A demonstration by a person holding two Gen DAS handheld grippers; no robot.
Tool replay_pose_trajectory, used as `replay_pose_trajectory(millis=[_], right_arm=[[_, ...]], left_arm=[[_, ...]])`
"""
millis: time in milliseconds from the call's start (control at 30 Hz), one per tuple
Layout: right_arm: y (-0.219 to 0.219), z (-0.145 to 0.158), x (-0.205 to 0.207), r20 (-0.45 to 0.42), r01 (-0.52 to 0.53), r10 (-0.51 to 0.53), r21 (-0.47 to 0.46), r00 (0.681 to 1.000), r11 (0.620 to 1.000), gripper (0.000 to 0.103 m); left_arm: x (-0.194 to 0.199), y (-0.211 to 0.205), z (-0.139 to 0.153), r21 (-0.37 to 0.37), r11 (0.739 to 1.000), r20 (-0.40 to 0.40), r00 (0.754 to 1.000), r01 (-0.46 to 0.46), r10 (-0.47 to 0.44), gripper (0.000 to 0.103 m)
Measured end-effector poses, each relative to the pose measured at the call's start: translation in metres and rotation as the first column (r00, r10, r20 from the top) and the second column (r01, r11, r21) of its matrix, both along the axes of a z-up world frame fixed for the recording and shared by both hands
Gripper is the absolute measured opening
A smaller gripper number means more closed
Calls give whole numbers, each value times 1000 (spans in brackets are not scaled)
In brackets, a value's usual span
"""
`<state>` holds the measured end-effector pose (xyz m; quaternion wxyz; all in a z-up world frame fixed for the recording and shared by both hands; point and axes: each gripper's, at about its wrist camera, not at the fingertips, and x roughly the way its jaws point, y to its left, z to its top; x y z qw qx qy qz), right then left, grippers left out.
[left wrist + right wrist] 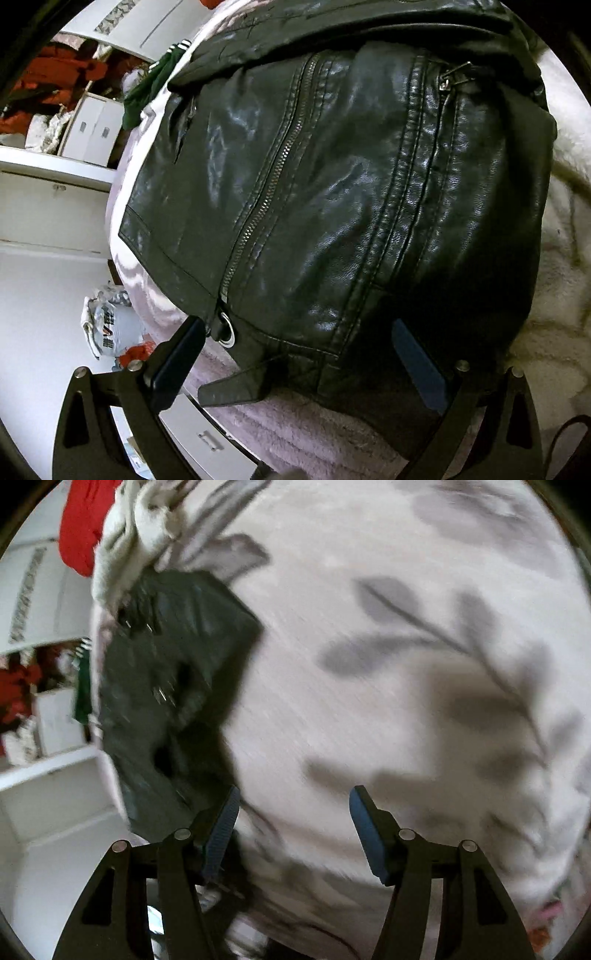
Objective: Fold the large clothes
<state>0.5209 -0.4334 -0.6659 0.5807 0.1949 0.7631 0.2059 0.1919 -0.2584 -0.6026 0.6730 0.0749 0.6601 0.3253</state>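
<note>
A black leather jacket (332,192) lies on the bed with its front zipper (266,192) closed and a metal ring pull (226,332) at the hem. My left gripper (295,332) is open, its blue-padded fingers (417,365) spread on either side of the jacket's lower hem, holding nothing. In the right wrist view the jacket (173,694) shows blurred at the left as a dark heap. My right gripper (293,805) is open and empty above the bedspread, to the right of the jacket.
The bed has a pale fuzzy blanket (295,435) and a white bedspread with grey leaves (406,664). A green garment (147,88), red clothing (79,528) and white clothes (147,520) lie at the far end. White cabinets and drawers (48,206) stand to the left.
</note>
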Motion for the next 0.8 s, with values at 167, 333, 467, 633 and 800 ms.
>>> replay_pose_trajectory(millis=[167,333,467,633,800], right_arm=[[29,-43,38,-87,72,-54,229,995,971,67],[63,-79,49,-203,158,-84,383,976,910,70],[98,-89,39,-281,184,-57,453,958,872,71],[121,-84,33,-269,130,-18,407,963,904,72],[108,-57,24,-234,58,29,357,972,932,72]], left_arm=[[-6,-4,8,-68,997,59,998,36,-32,21],[-8,10,30,-59,998,126,992,32,-25,0],[-4,30,41,-66,998,141,990,20,-11,0],[-20,46,47,-380,925,162,984,-1,68,4],[-35,35,26,-477,879,115,993,23,36,15]])
